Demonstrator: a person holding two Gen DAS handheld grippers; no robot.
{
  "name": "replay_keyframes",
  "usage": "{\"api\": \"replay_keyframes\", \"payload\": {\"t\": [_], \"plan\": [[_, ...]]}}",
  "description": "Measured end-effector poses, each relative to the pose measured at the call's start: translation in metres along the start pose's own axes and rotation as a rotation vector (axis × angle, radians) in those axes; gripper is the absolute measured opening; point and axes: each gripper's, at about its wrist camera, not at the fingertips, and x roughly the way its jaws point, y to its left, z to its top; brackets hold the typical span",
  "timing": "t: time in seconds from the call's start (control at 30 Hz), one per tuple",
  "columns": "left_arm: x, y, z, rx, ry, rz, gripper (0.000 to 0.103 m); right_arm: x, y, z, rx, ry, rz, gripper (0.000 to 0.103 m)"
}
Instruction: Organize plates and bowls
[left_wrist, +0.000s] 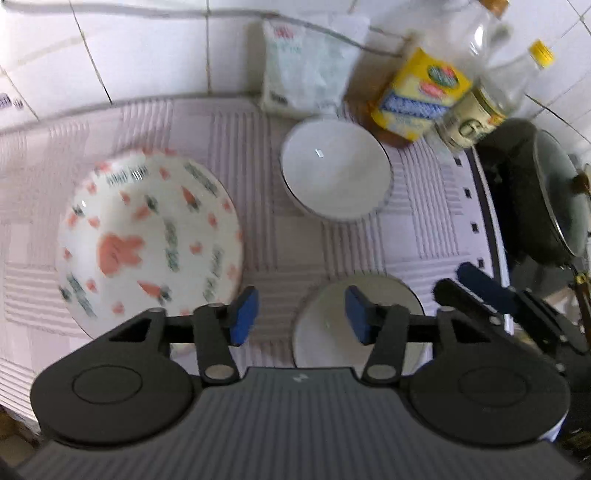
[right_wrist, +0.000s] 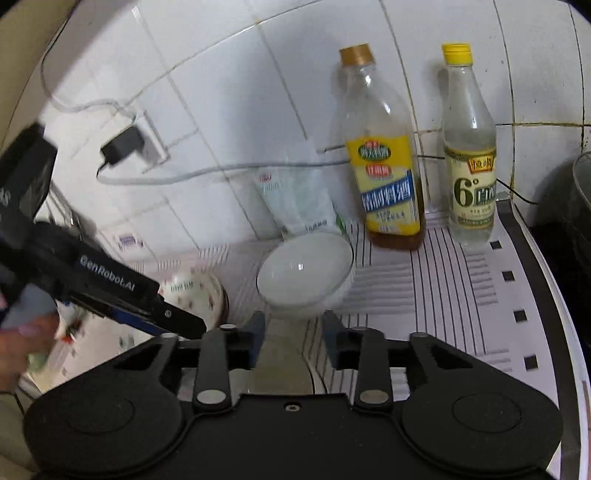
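Left wrist view, left to right: patterned plate (left_wrist: 147, 236) with carrot and rabbit print lies at 9 o'clock on the worktop (left_wrist: 303, 240), which has a ribbed mat over it. White bowl (left_wrist: 334, 170) sits at 12 o'clock, near a plastic bag (left_wrist: 306, 70) and two bottles (left_wrist: 421, 96) against the tiled wall. Second white bowl (left_wrist: 354, 317) lies low at 5 o'clock, partly behind the left gripper (left_wrist: 301, 315), jaws released, holding nothing, gap over bare mat between plate and near bowl. Right gripper (left_wrist: 480, 288) shows at 4 o'clock, dark pan (left_wrist: 535, 192) at 3 o'clock.

Right wrist view: left gripper body at 9 o'clock, patterned plate (right_wrist: 195, 291) behind it, white bowl (right_wrist: 304, 273) at centre just beyond the right gripper (right_wrist: 293, 332), jaws released, empty. Near bowl rim seems to sit just under them, blurred.

Judged step: approach, nothing picked up, all three dishes well apart, not stacked. Next move likely calls for closing a gripper on one bowl's rim and nesting it in the other bowl; thin rim, slip risk.
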Motion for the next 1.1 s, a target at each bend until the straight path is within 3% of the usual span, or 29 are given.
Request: {"api": "replay_keyframes", "payload": {"t": [0.13, 0.3, 0.43, 0.63, 0.77, 1.1], "plan": [[0.001, 0.002, 0.023, 0.054, -0.044, 0.004, 0.056, 0.017, -0.003, 0.017, 0.000, 0.031, -0.050, 0.043], [0.018, 0.004, 0.044, 0.090, -0.090, -0.029, 0.057, 0.047, -0.019, 0.031, 0.048, 0.086, -0.053, 0.050], [0.042, 0.004, 0.057, 0.119, -0.116, -0.002, 0.057, 0.077, -0.031, 0.034, 0.098, 0.119, -0.081, 0.050], [0.076, 0.010, 0.072, 0.150, -0.106, 0.043, 0.057, 0.112, -0.043, 0.033, 0.186, 0.125, -0.039, 0.050], [0.090, 0.010, 0.073, 0.153, -0.137, 0.070, 0.054, 0.127, -0.044, 0.031, 0.185, 0.133, -0.058, 0.050], [0.102, -0.003, 0.075, 0.178, -0.142, 0.019, 0.039, 0.122, -0.062, 0.027, 0.199, 0.098, -0.095, 0.049]]}}
